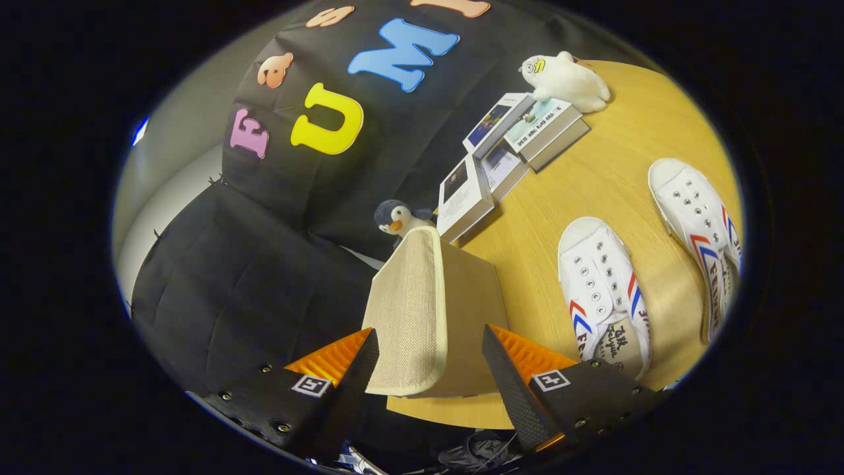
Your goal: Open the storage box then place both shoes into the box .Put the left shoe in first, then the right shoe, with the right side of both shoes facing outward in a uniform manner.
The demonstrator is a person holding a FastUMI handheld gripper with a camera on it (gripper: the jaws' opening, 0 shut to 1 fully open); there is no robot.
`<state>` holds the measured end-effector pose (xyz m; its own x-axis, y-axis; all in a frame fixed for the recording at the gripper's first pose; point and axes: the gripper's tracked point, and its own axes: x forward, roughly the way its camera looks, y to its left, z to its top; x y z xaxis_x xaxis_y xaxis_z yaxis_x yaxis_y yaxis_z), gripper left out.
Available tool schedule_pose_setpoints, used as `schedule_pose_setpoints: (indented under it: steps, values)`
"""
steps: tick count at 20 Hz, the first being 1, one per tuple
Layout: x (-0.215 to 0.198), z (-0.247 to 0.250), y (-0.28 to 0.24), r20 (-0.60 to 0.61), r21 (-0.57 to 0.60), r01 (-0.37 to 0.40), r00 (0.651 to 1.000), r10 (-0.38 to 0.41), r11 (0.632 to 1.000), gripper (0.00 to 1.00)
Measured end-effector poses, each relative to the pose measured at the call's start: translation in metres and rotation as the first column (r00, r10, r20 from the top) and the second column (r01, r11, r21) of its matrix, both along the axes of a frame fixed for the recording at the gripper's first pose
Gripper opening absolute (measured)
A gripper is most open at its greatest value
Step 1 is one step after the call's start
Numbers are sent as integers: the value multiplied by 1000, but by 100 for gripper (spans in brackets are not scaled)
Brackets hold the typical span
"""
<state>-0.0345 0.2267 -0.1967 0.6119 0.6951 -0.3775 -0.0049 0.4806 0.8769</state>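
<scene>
**At the counter's near edge: jaws straddle the box lid**

At the near edge of the counter (593,198), the gripper (430,359) has its jaws spread wide, one on each side of the beige woven lid (412,310) of the storage box (471,316). Neither finger looks to be pressing on it; there's a visible gap on the right side, and on the left I can't tell whether it touches. The lid seems to stand raised on edge, so by my reading the opening step is under way, not finished.

To do it well: close on the lid's padded rim squarely, then swing it clear over the far side so the mouth stays free for the shoes. A skewed pinch could drag the light box along the edge.

What's inside the box? Hidden from here by lid and wall, so no call on that.

Both shoes wait out on the counter, well apart from the box: the nearer white shoe (603,290) just right of it, the second shoe (699,224) beyond, towards the right edge. Books (521,138) and two soft toys sit at the back.
</scene>
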Motion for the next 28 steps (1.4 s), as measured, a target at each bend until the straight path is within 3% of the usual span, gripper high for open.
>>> schedule_pose_setpoints:
  steps: [6, 7, 10, 13, 15, 16, 17, 23, 28]
  values:
    - [-5, -6, 28, -101, 132, -35, 994, 49, 991, 95]
    - [-5, -9, 30, -120, 144, -31, 992, 48, 989, 79]
    - [-12, -8, 37, -143, 174, -56, 986, 82, 983, 75]
    - [-7, -7, 34, -155, 179, -28, 986, 57, 983, 27]
    - [-11, -3, 34, -136, 158, -65, 987, 87, 985, 26]
    - [-7, 6, 28, -116, 147, -41, 992, 58, 988, 26]
    - [-6, 9, 28, -92, 129, -49, 994, 61, 990, 1]
    - [1, 74, 45, 42, 97, -150, 988, 147, 984, 0]
    - [4, 122, 72, 166, 0, -227, 960, 224, 974, 0]
